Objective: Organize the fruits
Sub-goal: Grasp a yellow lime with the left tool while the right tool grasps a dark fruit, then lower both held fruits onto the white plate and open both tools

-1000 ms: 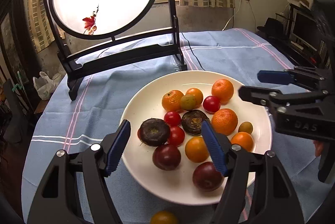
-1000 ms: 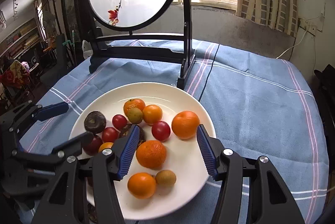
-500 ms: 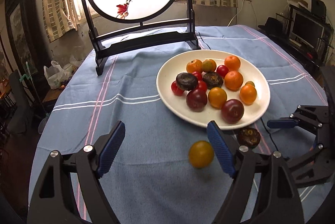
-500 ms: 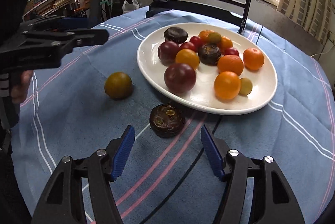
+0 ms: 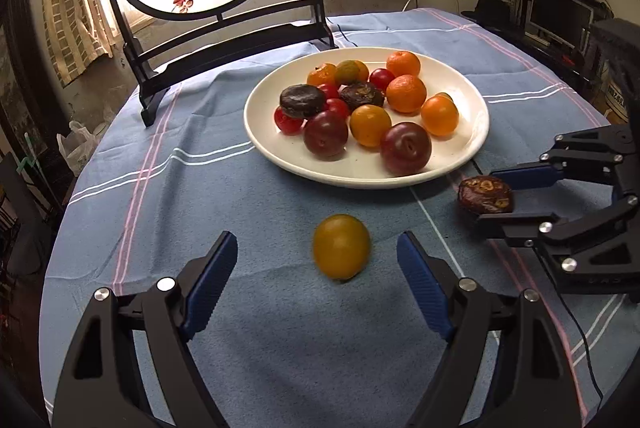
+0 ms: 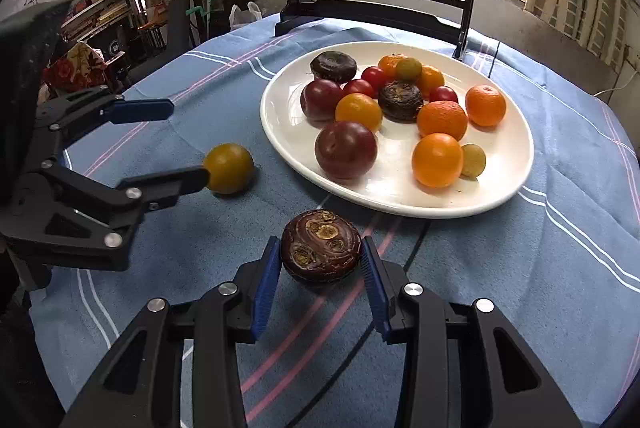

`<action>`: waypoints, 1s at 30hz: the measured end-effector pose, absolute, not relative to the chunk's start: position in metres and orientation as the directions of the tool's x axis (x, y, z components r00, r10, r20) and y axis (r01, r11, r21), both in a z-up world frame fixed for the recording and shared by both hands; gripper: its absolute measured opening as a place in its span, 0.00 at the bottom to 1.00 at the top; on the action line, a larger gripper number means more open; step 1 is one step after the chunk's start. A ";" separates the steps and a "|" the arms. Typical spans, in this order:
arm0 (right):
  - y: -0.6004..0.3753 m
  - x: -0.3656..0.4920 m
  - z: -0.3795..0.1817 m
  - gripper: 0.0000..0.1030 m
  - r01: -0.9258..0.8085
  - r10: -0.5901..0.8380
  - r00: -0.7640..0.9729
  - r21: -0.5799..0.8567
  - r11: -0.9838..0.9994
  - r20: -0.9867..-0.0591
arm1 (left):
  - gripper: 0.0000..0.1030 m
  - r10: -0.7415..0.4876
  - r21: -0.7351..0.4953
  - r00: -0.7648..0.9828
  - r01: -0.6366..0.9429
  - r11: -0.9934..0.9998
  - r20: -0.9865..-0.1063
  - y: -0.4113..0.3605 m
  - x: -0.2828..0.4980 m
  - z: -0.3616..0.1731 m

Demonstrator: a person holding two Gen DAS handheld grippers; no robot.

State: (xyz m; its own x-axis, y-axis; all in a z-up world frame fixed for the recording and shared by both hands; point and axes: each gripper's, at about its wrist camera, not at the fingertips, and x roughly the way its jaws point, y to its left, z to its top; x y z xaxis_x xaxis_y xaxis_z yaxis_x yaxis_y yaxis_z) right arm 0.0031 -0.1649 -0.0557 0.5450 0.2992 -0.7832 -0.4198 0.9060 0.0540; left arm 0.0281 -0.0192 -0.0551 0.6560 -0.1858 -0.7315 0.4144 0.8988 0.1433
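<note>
Left wrist view: the left gripper [image 5: 316, 282] hangs wide open around a loose yellow fruit [image 5: 341, 246] on the counter [image 5: 160, 212], short of the plate [image 5: 476, 132], ready to grasp. Right wrist view: the right gripper [image 6: 318, 268], narrowed from half a second ago, now pinches a dark wrinkled fruit [image 6: 321, 246].

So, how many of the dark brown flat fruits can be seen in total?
3. Two lie on the white plate: one at its far left edge, one in the middle of the pile. The third is off the plate, between the right gripper fingers. More may be hidden.
</note>
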 end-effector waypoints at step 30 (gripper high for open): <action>-0.202 0.006 0.045 0.39 -0.362 0.311 0.755 0.028 0.932 -0.577 | 0.34 -0.203 0.161 0.810 0.342 0.926 -0.551 -0.064 0.042 0.049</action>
